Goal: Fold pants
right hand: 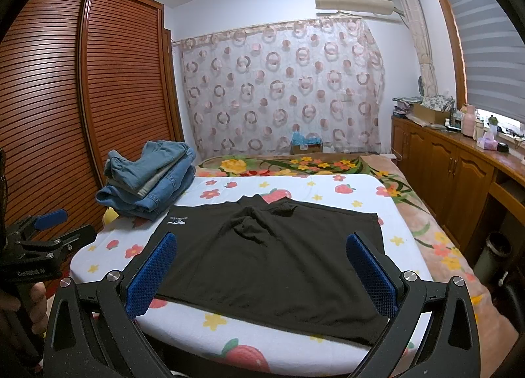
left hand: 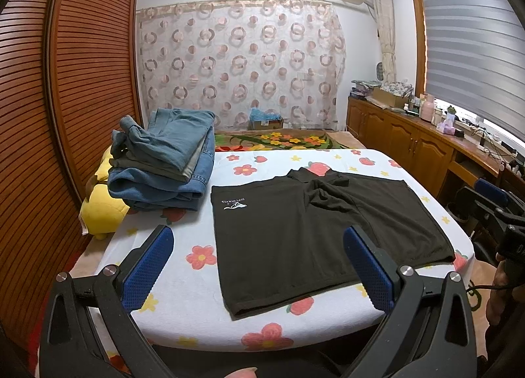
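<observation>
With my left gripper (left hand: 259,266) and right gripper (right hand: 262,274) both wide open and empty above the bed (right hand: 295,187), I judge the black pants (right hand: 272,260) lying flat there light, limp and creasable, best pinched at the near hem corners.

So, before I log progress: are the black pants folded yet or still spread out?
Spread out. The black pants lie flat on the bed, both legs side by side, with some bunching at the crotch. Both grippers are open and hold nothing.
</observation>
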{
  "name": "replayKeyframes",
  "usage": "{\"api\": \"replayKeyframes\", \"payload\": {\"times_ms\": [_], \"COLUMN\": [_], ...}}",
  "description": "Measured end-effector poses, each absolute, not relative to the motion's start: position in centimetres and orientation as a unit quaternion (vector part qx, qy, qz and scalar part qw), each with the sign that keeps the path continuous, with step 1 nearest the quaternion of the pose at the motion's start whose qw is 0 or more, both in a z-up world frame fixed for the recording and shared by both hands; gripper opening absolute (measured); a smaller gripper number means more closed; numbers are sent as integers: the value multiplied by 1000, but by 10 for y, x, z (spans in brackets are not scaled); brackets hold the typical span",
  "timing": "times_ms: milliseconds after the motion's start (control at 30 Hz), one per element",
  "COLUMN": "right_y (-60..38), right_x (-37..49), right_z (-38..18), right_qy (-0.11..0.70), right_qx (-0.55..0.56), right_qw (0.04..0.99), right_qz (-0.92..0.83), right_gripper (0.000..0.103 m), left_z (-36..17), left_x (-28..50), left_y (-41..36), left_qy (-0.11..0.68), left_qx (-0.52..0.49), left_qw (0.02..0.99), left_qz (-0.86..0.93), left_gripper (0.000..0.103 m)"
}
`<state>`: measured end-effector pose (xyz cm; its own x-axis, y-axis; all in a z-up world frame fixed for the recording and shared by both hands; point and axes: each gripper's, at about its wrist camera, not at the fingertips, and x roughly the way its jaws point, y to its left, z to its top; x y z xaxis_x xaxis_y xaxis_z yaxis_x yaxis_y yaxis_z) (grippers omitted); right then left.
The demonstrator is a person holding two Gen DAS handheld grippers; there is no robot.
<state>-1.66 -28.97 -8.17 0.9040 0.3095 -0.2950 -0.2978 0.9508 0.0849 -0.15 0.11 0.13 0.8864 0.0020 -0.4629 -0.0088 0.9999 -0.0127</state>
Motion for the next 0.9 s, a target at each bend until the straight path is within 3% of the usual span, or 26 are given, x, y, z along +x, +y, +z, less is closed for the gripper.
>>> {"api": "replayKeyframes", "payload": {"times_ms": [900], "right_y": [-290], "right_x": [-18], "right_z": [-82], "right_qy": [151], "right_qx": [21], "right_qw": [976], "right_qz": [154], "right_gripper": [103], "left_z": [1], "left_x": [-1], "left_y": [0], "left_qy": [237], "left_qx": [-6], "left_qw": [971], "left_qz": [4], "left_gripper": [103]}}
